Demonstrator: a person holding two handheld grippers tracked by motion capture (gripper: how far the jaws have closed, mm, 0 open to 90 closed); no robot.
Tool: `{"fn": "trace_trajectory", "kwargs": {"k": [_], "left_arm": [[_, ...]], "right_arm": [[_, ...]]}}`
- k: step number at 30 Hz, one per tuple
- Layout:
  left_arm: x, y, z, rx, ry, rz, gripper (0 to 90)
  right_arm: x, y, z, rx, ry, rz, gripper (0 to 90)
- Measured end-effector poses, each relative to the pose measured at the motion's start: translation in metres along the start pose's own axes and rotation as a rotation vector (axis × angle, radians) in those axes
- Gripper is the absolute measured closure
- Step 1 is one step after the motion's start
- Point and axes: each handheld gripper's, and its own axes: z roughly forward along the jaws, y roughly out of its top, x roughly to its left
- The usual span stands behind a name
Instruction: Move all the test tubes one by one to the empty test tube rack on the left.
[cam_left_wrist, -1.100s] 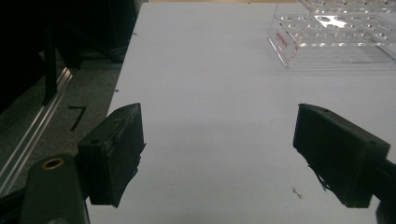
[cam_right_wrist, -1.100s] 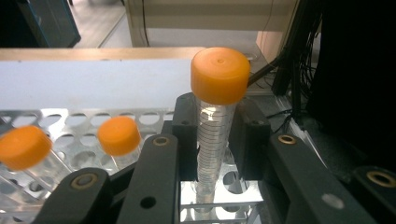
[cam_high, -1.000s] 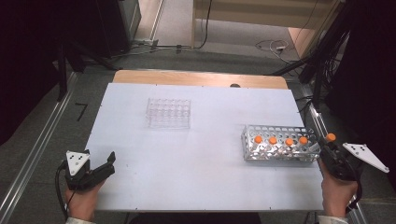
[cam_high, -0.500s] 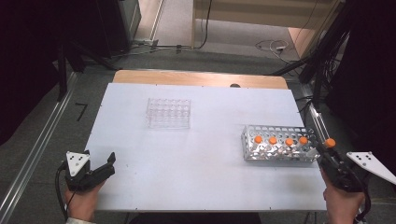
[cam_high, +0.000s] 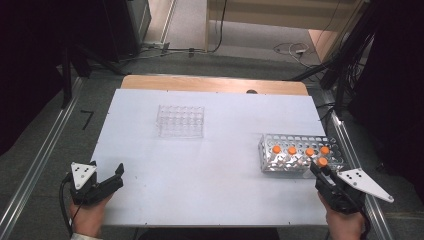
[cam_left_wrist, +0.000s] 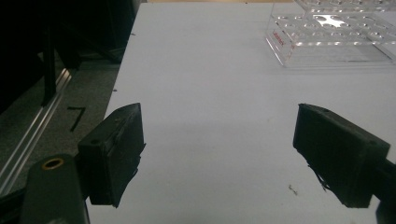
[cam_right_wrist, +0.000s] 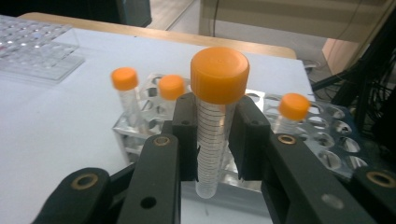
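Observation:
My right gripper is shut on a clear graduated tube with an orange cap, upright between the jaws just in front of the metal rack. In the right gripper view the held tube hangs above the table between my right gripper's pads. Several orange-capped tubes stand in the rack's near row; three of them rise behind the held one. My left gripper rests at the table's near left corner, jaws wide apart with nothing between them.
A clear plastic rack stands on the white table left of centre, and its corner lies ahead of the left gripper. Metal rails run along both table sides. Cables lie on the floor beyond the far edge.
The right gripper has carried the orange-capped tube leftward and a little nearer, from the rack's right end to its front. The left gripper has stayed put.

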Motion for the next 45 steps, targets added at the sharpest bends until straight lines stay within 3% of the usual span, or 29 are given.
{"fn": "trace_trajectory", "kwargs": {"k": [11,26,45], "left_arm": [[-0.003,0.001,0.000,-0.003,-0.005,0.002,16.3],[-0.013,0.003,0.001,-0.005,-0.030,0.010,16.3],[-0.036,0.008,0.003,0.001,-0.120,0.009,16.7]], "right_arm": [[0.029,-0.003,0.003,0.016,0.084,-0.043,71.3],[0.055,-0.006,0.015,0.034,0.172,-0.064,71.4],[0.089,-0.001,0.037,0.042,0.271,-0.122,71.3]]}}
